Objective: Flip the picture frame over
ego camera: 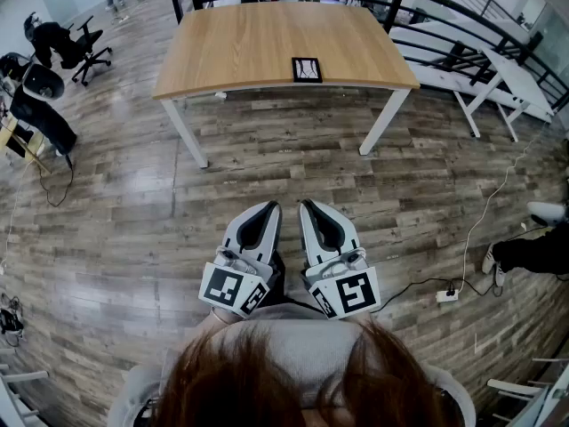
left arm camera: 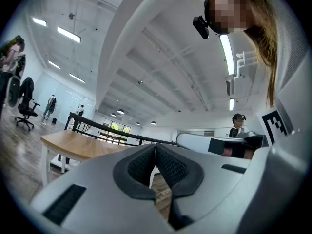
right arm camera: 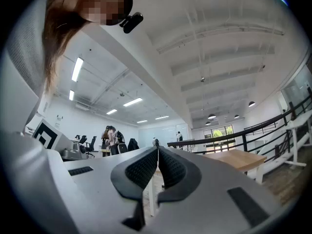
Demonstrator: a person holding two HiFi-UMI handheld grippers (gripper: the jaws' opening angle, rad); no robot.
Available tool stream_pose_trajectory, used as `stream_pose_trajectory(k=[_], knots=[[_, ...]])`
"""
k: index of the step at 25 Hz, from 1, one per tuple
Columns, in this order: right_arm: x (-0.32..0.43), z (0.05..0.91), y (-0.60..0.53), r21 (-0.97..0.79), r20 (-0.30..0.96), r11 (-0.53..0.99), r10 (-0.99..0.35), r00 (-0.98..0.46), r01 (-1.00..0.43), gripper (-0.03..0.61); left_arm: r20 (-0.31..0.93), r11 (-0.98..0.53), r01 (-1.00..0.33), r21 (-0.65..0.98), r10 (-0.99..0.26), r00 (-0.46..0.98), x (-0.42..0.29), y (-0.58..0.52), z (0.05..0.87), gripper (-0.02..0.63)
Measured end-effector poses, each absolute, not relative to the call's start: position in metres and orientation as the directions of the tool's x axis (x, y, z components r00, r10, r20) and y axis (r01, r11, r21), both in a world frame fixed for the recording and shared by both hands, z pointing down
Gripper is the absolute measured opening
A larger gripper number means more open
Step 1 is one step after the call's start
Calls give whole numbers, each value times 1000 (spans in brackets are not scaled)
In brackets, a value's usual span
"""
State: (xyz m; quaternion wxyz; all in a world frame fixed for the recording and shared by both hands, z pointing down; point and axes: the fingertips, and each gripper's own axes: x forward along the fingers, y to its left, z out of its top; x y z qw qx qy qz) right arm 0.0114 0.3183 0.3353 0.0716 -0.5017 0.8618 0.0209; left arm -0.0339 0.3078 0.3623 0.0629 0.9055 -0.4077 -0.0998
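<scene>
1. The frame (ego camera: pixel 307 69) lies flat on the table (ego camera: pixel 240 43), close to the near edge and right of its middle. A dark border round a pale centre faces up; finer detail is too small to tell.
2. The left gripper (ego camera: pixel 269 208) and the right gripper (ego camera: pixel 307 205) are held side by side near the person's chest, over the wooden floor (ego camera: pixel 133 203) and well apart from the table. Each gripper's own view shows its jaws pressed together with nothing between them, so both are closed and empty.
3. The step in hand looks to be the approach. The flip is not yet begun, and the person must first walk up to the table's near edge.
4. To do it well, the person should stop square to the frame, so that both grippers can reach it without stretching.
5. The jaws should be opened before they come down to the frame, since closed tips could push it away across the smooth top.
6. A flat frame gives little to pinch. One gripper could steady the far side while the other works a jaw under the near border. Or it could slide the frame slightly past the table edge to grip it there.
7. The turn should be slow and low over the table, as the frame may hold glass and could slip from a thin-edge grip.
</scene>
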Motion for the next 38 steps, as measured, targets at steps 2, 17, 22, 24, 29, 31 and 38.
stream_pose_trajectory(k=[2,17,22,24,29,31,38], knots=[[11,337,299,-32,-124,505,-858,-498,-862,17,-132,-659,-724,204,-751,647,-30,289,363,8],[5,345,62,-74,-83,435,-899,-430,-897,17,-124,-692,-693,200,-720,683,-41,53,363,8],[-4,328,-20,-70,-110,406,-911,-397,-911,17,-118,-715,-669,200,-696,708,-49,-26,359,8],[-3,327,-41,-64,-109,388,-918,-380,-919,17,-113,-728,-654,205,-682,723,-48,-48,358,9],[4,339,-79,-84,-48,365,-931,-362,-927,17,-89,-733,-640,229,-671,736,-44,-88,366,8],[8,339,-88,-80,-44,365,-931,-362,-928,17,-89,-732,-640,233,-671,736,-40,-99,366,8],[16,330,-118,-52,-69,386,-921,-383,-921,17,-137,-726,-653,215,-685,715,-36,-127,345,9]])
